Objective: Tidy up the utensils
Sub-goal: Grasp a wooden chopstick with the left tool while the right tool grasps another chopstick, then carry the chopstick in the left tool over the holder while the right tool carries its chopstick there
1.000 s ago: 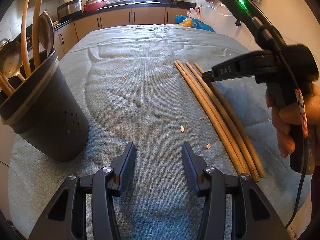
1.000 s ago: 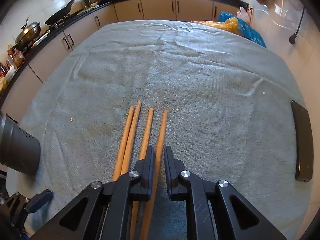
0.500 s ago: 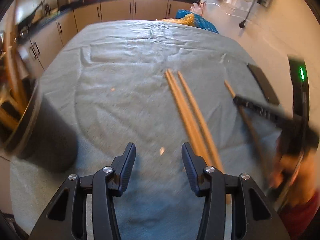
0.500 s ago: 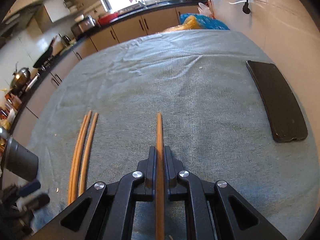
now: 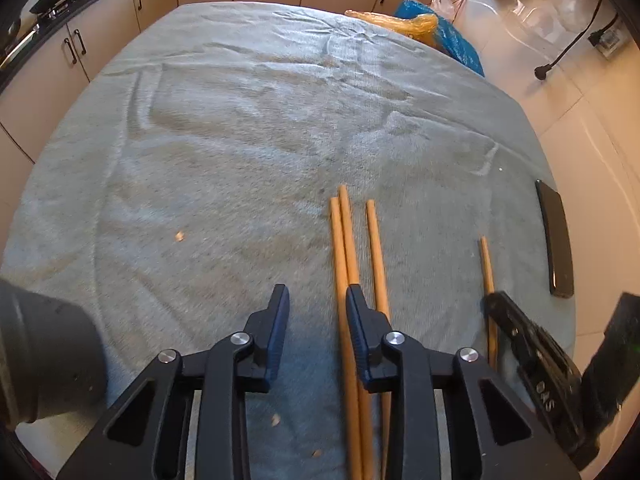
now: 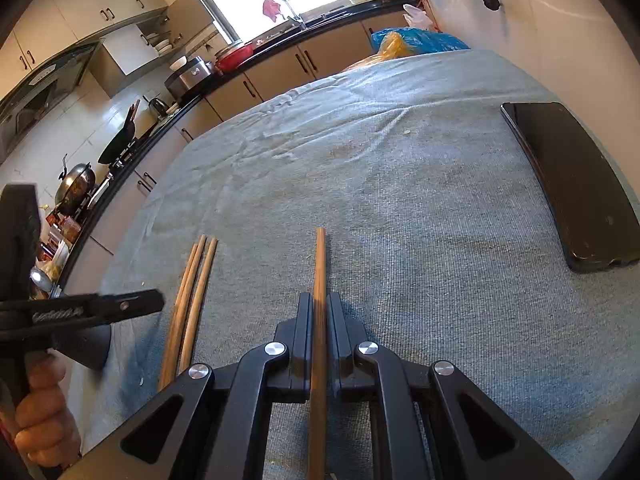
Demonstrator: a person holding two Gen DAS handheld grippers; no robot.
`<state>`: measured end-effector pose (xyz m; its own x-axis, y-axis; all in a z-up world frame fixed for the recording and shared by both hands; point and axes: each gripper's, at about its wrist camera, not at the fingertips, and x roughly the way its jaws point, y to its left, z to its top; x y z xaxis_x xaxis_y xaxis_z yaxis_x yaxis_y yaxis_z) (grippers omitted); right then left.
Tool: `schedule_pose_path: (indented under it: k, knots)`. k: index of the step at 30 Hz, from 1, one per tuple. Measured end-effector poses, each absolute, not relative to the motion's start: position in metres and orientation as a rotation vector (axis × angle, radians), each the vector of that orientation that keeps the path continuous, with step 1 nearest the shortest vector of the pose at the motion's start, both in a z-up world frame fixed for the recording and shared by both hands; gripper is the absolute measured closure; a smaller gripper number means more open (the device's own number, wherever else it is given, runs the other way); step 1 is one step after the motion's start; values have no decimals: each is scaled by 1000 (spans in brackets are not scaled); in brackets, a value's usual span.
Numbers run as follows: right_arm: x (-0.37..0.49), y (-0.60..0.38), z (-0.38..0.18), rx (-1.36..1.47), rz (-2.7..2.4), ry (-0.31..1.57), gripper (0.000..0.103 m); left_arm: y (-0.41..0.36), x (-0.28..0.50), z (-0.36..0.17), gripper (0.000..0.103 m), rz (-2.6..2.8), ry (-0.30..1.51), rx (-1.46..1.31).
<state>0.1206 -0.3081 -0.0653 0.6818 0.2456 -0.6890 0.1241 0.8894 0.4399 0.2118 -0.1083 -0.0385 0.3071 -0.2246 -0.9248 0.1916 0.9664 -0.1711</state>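
Three wooden chopsticks [image 5: 348, 236] lie side by side on the grey cloth [image 5: 240, 140]. My left gripper [image 5: 316, 304] hovers over their near ends, pointing steeply down. Its jaws are closing, with the leftmost stick just inside the right finger [image 5: 356, 312]; the pads do not press on it. My right gripper [image 6: 319, 304] is shut on a fourth chopstick [image 6: 319, 264], which sticks out ahead of the fingers just above the cloth. That gripper [image 5: 496, 304] and its stick [image 5: 486, 264] show at the right of the left wrist view. The three chopsticks [image 6: 192, 280] lie to its left.
A dark grey utensil holder [image 5: 40, 352] stands at the near left. A black phone [image 6: 572, 184] lies near the table's right edge. Blue and orange bags [image 5: 432, 28] sit past the far edge. Kitchen counters and cabinets run along the back and left.
The left gripper swung right, away from the holder to above the three chopsticks, and its jaws narrowed. The right gripper closed on one chopstick and carried it right, apart from the others.
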Motion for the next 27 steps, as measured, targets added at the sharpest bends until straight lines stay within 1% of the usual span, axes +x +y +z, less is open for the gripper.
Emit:
schedule_pose_path:
  k: [3,9,15,16,18,19,23,27]
  knots:
    - [120,-308,-65,483,73,826,96,-116,216,-43,77,-242,1223,9]
    - [120,-309,-66,484,75,828,96,-121,222,-45,77,-240,1222,24]
    - [119,-311,-66,492,80,828,95,-133,225,-47,78,-201,1203,102]
    - [119,-311,-66,493,82,828,95,-135,224,-47,79,-196,1196,118]
    - [120,-312,-66,496,85,828,95,-137,221,-47,92,-191,1177,149]
    - [119,-312,-66,492,86,827,95,-136,218,-47,96,-202,1176,150]
    - [117,-314,-64,490,88,810,96,-132,209,-42,97,-252,1162,119]
    - [111,-316,-54,505,109,733,96,-121,190,-19,97,-288,1098,85]
